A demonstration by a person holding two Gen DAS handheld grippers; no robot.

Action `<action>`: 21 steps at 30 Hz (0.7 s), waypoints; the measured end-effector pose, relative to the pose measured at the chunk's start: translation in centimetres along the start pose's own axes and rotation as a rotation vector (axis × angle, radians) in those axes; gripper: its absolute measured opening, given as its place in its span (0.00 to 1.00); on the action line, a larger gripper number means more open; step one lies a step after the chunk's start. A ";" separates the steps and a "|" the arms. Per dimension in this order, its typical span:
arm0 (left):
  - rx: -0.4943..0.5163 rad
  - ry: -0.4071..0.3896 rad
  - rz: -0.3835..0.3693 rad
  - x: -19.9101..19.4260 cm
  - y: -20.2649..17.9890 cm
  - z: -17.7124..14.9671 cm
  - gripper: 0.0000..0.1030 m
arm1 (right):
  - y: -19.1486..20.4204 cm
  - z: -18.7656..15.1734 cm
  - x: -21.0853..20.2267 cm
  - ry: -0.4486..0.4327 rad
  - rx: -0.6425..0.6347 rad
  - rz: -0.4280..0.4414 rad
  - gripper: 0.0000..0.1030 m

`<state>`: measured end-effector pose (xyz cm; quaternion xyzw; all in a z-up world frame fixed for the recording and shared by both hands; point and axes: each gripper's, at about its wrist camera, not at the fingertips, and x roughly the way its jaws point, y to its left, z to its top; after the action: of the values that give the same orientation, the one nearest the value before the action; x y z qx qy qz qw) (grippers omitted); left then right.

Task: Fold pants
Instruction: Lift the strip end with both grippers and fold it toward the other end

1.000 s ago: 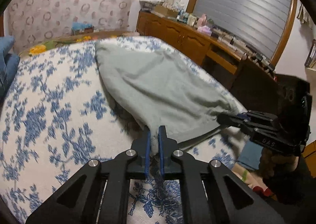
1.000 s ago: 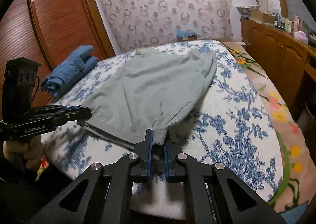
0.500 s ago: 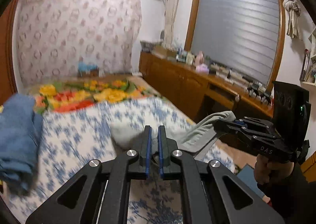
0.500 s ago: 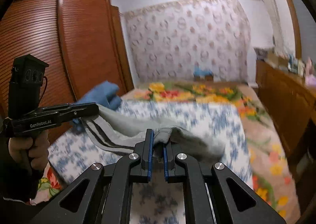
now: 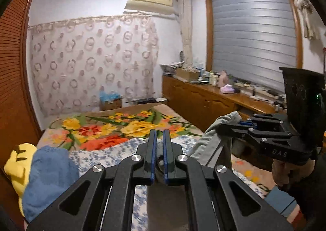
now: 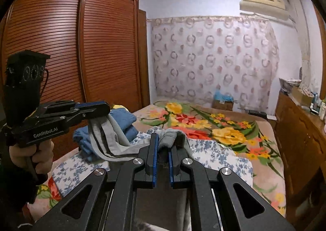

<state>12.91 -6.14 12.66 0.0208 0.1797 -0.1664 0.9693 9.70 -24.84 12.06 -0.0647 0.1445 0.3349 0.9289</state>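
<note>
Both grippers are holding the grey pants (image 6: pixel 114 139) up in the air above the bed (image 6: pixel 234 161). In the right wrist view, the right gripper (image 6: pixel 162 145) is sitting in the lower middle of the frame. Its two fingers are almost closed, and a thick bunch of grey cloth is pinched between them. The left gripper (image 6: pixel 95 108) is showing at the left of that frame, with a hand (image 6: pixel 30 155) under it. Its fingers are pressed together on another edge of the pants, the part with dark stripes running down it. The cloth is sagging in a loose loop between the two grippers.

In the left wrist view, the left gripper (image 5: pixel 158 149) is in the lower middle, nearly closed, with a bit of grey cloth between its blue pads. The right gripper (image 5: pixel 234 127) is at the right side of that frame, and grey cloth is hanging down from its tips.

A folded blue garment (image 6: pixel 122 121) is lying at the left side of the bed, near the brown wardrobe (image 6: pixel 81 47). Something yellow (image 5: pixel 16 157) is lying next to it at the lower left of the left wrist view. A flowery blanket (image 6: pixel 203 121) is covering the far end of the bed.

I think the folding is only partway along. The pants are off the bed and not flat, so no neat fold is showing. They probably need to be laid down, smoothed, and folded over. I cannot tell how many folds are already in the cloth.
</note>
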 end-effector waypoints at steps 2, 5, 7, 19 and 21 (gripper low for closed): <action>0.000 -0.012 0.052 1.4 1.7 1.0 0.06 | -1.1 1.2 2.3 0.007 0.003 -0.030 0.08; -0.020 -0.012 0.101 2.2 3.4 2.3 0.06 | -1.3 3.5 5.2 0.010 -0.007 -0.114 0.08; -0.021 -0.029 0.127 2.3 4.2 3.2 0.06 | -1.1 5.1 6.2 -0.014 0.002 -0.123 0.08; -0.003 0.083 0.161 2.6 5.1 -2.6 0.06 | 0.9 1.7 12.1 0.121 -0.033 -0.073 0.08; -0.006 0.099 0.159 2.6 5.0 -2.8 0.06 | 0.9 1.8 12.5 0.133 -0.019 -0.057 0.08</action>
<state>15.94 -1.95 8.99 0.0404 0.2255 -0.0875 0.9695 18.73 -16.23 9.88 -0.0998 0.2007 0.3045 0.9258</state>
